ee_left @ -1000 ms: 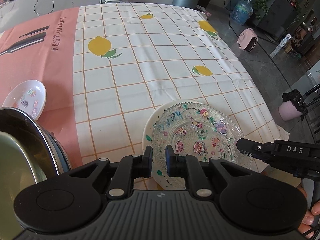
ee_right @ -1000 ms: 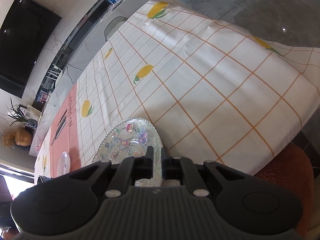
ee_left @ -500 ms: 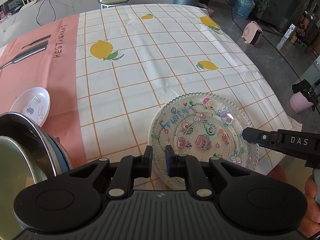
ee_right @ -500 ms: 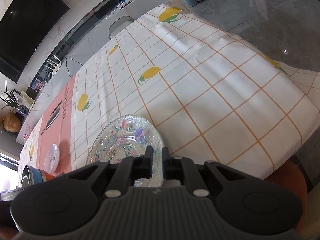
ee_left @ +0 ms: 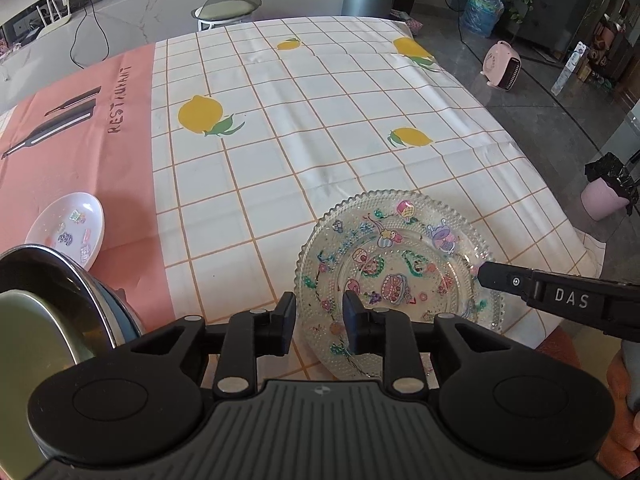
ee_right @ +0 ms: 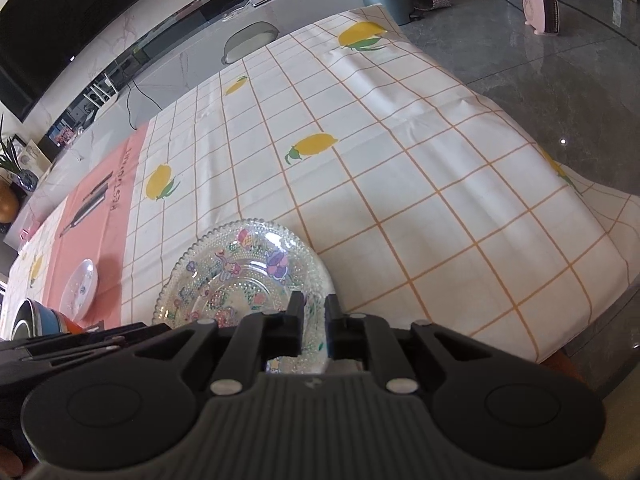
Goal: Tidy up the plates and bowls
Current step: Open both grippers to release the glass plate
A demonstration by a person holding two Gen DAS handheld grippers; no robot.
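glass plate (ee_left: 400,264) flat on tablecloth (ee_left: 320,128), stickers inside | left gripper (ee_left: 319,312) jaws opening astride its rim | right gripper (ee_right: 313,318) pinching rim | metal bowl (ee_left: 60,304): contents unclear

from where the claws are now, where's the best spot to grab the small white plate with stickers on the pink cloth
Take the small white sticker plate by its raised rim, on the edge nearest the left claw, coming from that side. It is shallow and lies flat, so only the upturned rim offers a pinch, one finger over, one under.

bare tablecloth (ee_left: 320,128) ahead, glass plate (ee_left: 400,264) near edge, steel bowl (ee_left: 60,300) left
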